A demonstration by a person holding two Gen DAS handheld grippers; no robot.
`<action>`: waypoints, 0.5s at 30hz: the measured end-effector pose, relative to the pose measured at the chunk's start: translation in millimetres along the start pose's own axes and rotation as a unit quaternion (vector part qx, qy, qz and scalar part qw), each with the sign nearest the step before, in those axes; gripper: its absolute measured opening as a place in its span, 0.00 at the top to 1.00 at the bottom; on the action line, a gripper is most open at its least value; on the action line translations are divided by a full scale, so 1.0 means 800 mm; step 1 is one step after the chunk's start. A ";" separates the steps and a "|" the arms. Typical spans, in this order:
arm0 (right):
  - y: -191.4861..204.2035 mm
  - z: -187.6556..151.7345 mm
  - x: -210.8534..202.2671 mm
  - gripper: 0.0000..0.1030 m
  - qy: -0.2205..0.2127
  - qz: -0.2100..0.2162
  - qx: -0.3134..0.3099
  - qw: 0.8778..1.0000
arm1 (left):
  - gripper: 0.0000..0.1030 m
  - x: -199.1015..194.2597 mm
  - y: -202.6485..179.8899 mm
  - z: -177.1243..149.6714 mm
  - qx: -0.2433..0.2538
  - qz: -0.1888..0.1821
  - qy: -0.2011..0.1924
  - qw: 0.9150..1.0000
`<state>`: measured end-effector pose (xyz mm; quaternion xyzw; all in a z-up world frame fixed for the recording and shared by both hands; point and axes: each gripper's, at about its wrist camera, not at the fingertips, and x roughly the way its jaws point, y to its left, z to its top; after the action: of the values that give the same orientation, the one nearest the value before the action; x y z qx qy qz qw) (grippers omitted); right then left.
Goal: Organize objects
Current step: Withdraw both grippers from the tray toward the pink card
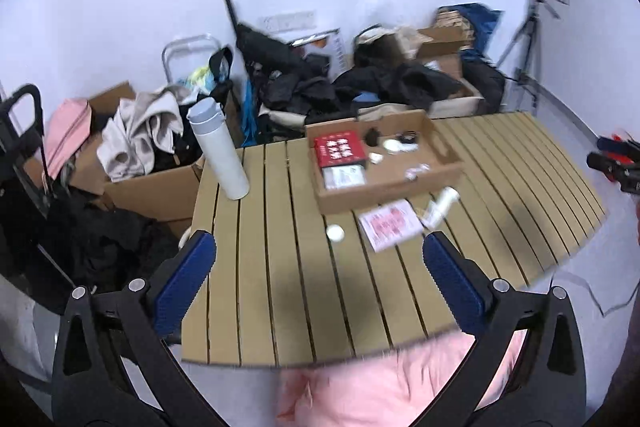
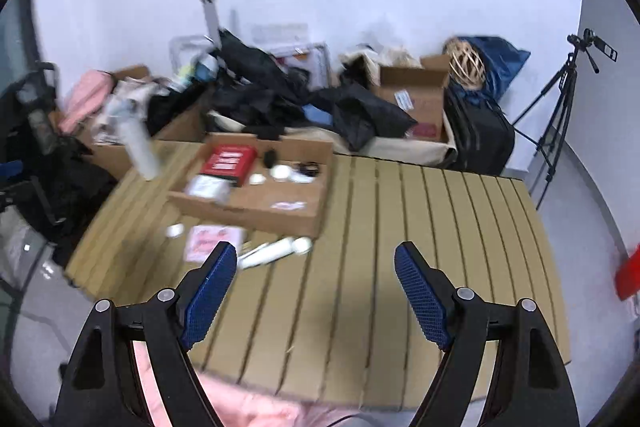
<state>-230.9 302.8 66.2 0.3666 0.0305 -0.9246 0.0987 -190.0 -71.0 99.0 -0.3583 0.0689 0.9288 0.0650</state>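
- We see a shallow cardboard tray (image 1: 400, 183) of plain brown board on the slatted table (image 1: 280, 307), toward its far side; the right wrist view shows it too (image 2: 280, 215), blurred.
- Inside the tray we count one red box (image 1: 339, 147) with white lettering, one flat pale packet (image 1: 344, 175) just in front of it, one small dark lump (image 1: 373, 136), and several small white pieces we cannot count for blur.
- On the bare slats in front of the tray lie three loose things: one small round white cap (image 1: 335, 232), one flat pink-and-white packet (image 1: 390, 223), and one white tube-shaped object (image 1: 442, 205), lying on its side.
- One smooth white cylindrical bottle (image 1: 218, 149) stands tilted near the table's far left corner, apart from the tray.
- Our left gripper (image 1: 320, 267) hovers above the near slats, its ridged blue pads (image 1: 188, 279) spread wide, nothing between them.
- Our right gripper (image 2: 316, 279) likewise stands spread above the table, holding nothing.
- Only the right wrist view shows a woven helmet (image 2: 467, 65) on the far boxes; both show one tripod (image 2: 560, 107).
- Only the left view shows the other gripper's red-and-black edge (image 1: 618, 163).
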 end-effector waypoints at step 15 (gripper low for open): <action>0.082 -0.179 -0.094 0.18 0.024 0.086 -0.050 0.995 | 0.00 -0.123 -0.042 -0.176 0.008 0.014 -0.062 0.998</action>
<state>-67.6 268.9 14.3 0.3842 0.0471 -0.9011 0.1954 -19.3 -69.5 59.1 -0.2985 0.0773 0.9494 0.0594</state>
